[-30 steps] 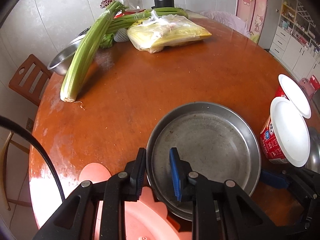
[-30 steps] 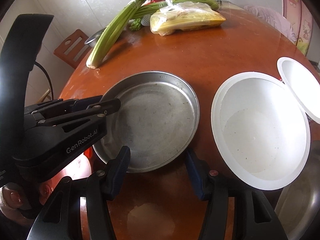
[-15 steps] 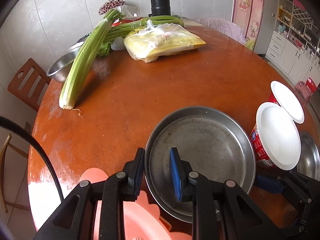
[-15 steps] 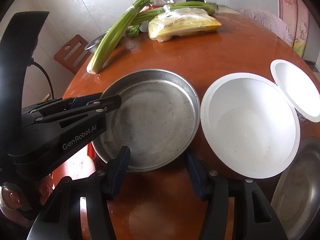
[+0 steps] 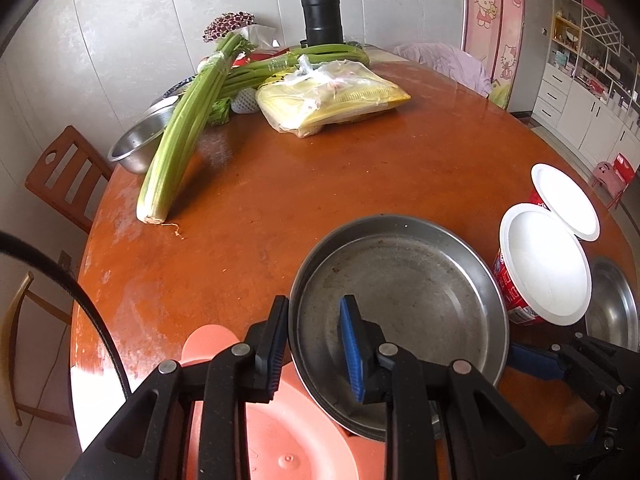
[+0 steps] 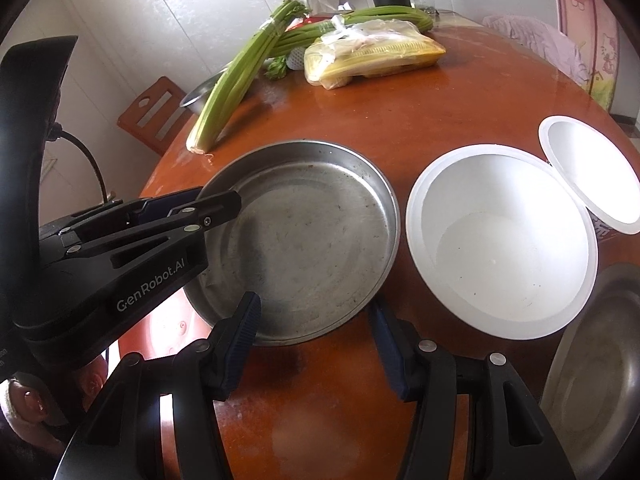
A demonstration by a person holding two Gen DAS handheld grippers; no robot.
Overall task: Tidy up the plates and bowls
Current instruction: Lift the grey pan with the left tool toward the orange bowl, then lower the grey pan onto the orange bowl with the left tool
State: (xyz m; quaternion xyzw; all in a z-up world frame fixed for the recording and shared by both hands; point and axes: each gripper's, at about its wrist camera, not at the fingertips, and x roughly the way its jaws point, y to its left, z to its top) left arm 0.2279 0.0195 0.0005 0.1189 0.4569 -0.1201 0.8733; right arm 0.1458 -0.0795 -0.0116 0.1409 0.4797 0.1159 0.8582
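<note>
A round steel plate [image 5: 400, 288] is tilted over a pink plate [image 5: 288, 440] at the table's near edge. My left gripper [image 5: 314, 332] is shut on the plate's near-left rim, one finger inside and one outside; the right wrist view shows it [image 6: 216, 204] at the plate's [image 6: 304, 240] left side. My right gripper [image 6: 314, 344] stands open just short of the plate's near edge, nothing pinched. A white bowl with a red printed side [image 5: 544, 264] stands to the right, a second white bowl [image 5: 564, 200] behind it, and another steel plate [image 5: 612, 308] at the far right.
On the round brown table [image 5: 360, 168], a celery bunch [image 5: 180, 136], a yellow bagged packet [image 5: 332, 100] and a steel bowl [image 5: 140, 140] sit at the far left. A black flask [image 5: 322, 12] stands by the wall. A wooden chair [image 5: 64, 176] is left of the table.
My left gripper has risen a little with the steel plate still gripped, so the table looks farther off. The right gripper has stayed put.
</note>
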